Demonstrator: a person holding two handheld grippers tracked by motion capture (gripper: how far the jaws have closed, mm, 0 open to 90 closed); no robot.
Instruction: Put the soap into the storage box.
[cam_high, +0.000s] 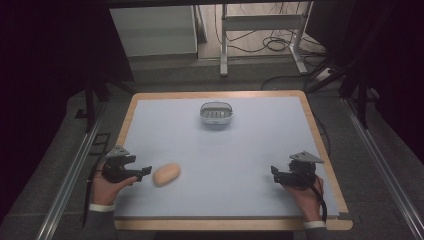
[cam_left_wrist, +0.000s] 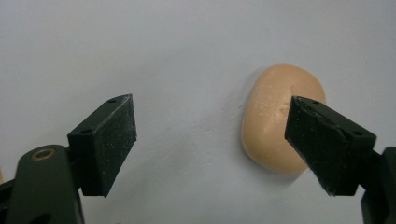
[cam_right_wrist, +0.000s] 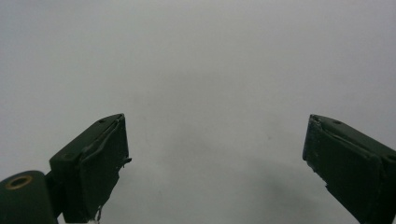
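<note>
Tan and smooth, the potato-shaped lump (cam_high: 166, 174) lies on the pale blue surface (cam_high: 215, 155) at the near left, just beside the tips of the left gripper (cam_high: 146, 171) and apart from them — no contact yet. In the high view its long axis runs slantwise, the far end tipped up and to the right, away from the hand.

From the left gripper view the relation is plainer: the lump (cam_left_wrist: 280, 119) sits off-centre, toward the jaw on the right of that picture, whose pad partly hides its edge, while the other jaw stands well clear over bare surface. The left gripper (cam_left_wrist: 210, 140) has its jaws spread wide, with nothing between them. I judge that the coming move turns on this offset — the gripper would need to shift sideways toward the lump, so that it falls between the pads, and close across the short width, not along the length.

The right gripper (cam_high: 274, 171) rests at the near right, well apart from the lump, jaws likewise spread and empty over bare surface (cam_right_wrist: 201, 70). The left hand is clearly the nearer one.

A small white basket (cam_high: 216, 113) stands at the far middle, well away from both grippers.
</note>
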